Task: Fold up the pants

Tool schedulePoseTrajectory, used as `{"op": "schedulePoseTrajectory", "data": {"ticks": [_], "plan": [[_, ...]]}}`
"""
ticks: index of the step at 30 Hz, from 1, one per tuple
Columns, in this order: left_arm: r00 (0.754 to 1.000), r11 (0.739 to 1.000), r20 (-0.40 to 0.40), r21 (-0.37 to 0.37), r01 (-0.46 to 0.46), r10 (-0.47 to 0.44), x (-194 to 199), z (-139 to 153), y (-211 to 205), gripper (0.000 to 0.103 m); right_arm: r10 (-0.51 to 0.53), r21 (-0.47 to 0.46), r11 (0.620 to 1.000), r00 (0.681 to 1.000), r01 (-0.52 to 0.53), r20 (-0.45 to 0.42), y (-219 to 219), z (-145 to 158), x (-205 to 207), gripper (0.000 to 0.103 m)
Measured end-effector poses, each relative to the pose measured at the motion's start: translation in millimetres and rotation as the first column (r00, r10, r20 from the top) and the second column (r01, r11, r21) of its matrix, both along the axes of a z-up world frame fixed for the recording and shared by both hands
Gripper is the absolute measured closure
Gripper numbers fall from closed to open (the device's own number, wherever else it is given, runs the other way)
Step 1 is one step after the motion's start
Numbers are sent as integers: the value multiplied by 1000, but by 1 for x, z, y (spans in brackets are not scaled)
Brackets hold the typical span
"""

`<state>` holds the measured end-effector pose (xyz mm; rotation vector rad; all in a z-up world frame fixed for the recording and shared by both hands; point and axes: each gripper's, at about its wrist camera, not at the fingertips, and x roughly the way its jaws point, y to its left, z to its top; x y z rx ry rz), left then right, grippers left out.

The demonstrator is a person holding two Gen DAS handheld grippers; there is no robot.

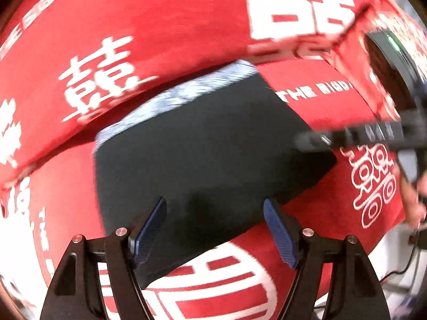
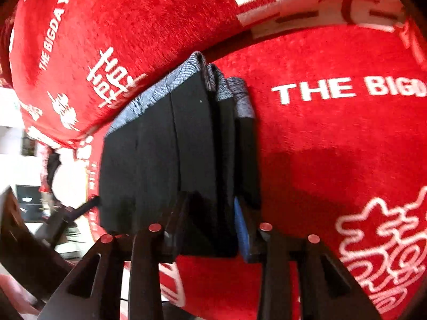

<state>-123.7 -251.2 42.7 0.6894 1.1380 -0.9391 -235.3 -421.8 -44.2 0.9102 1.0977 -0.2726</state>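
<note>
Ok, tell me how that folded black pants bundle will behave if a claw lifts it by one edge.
The folded pants would probably droop and open up: the right wrist view shows several loose layers stacked at the grey patterned waistband, with nothing holding them together. They look soft and light, so a push would likely bunch them, and the plush red cloth beneath may drag on them rather than let them slide.

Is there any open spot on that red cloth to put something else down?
Yes. In the right wrist view, bare red cloth lies right of the folded pants, between the "THE BIGDAY" lettering and the white emblem. It is crowded around the pants, where the left gripper and right gripper work.
</note>
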Motion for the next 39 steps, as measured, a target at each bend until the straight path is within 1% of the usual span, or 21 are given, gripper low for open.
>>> {"op": "schedulePoseTrajectory", "data": {"ticks": [2,5,7,10,11,14,18,20,23,25,26,28,30,32,33,39], "plan": [[999,999,-10,7,-53,53,19,1,8,27,-3,-61,998,999,1,-35,7,3,-4,54],[988,987,1,44,-155,155,49,-6,27,27,-46,-66,997,997,42,-65,12,2,-14,54],[975,973,5,70,-222,222,64,-11,37,27,-70,-69,996,994,64,-85,14,2,-21,54],[952,951,-35,83,-299,303,81,-19,52,27,-67,-102,993,991,55,-117,21,7,-24,54],[949,947,-42,86,-308,313,83,-21,55,27,-62,-113,992,989,47,-133,24,7,-23,54],[946,941,-42,128,-314,322,86,-31,59,27,-58,-133,991,984,36,-169,30,7,-17,54],[941,938,-65,129,-322,332,86,-34,63,27,-66,-159,987,978,35,-196,33,13,-16,54],[942,939,-67,134,-318,329,87,-35,63,27,-76,-192,981,976,36,-205,34,22,-15,54],[937,935,-81,136,-326,339,89,-36,64,27,-75,-234,972,986,39,-151,37,43,-10,54],[935,933,-87,140,-332,345,89,-36,65,27,-44,-243,970,993,17,-107,41,54,-1,55],[933,932,-88,141,-334,348,90,-37,66,27,-15,-242,970,995,-10,-102,44,55,6,57],[932,931,-93,143,-336,350,90,-37,66,27,21,-244,968,993,-50,-120,50,50,16,58],[932,931,-92,144,-336,350,91,-37,67,27,46,-219,973,988,-77,-145,54,38,23,58],[932,931,-92,149,-335,350,93,-38,67,27,42,-188,979,981,-78,-191,56,19,25,58],[932,930,-93,150,-334,350,93,-38,68,27,36,-188,979,980,-74,-196,57,16,24,58],[931,932,-112,154,-329,347,96,-40,69,27,21,-174,983,979,-57,-201,61,15,15,58]]}}
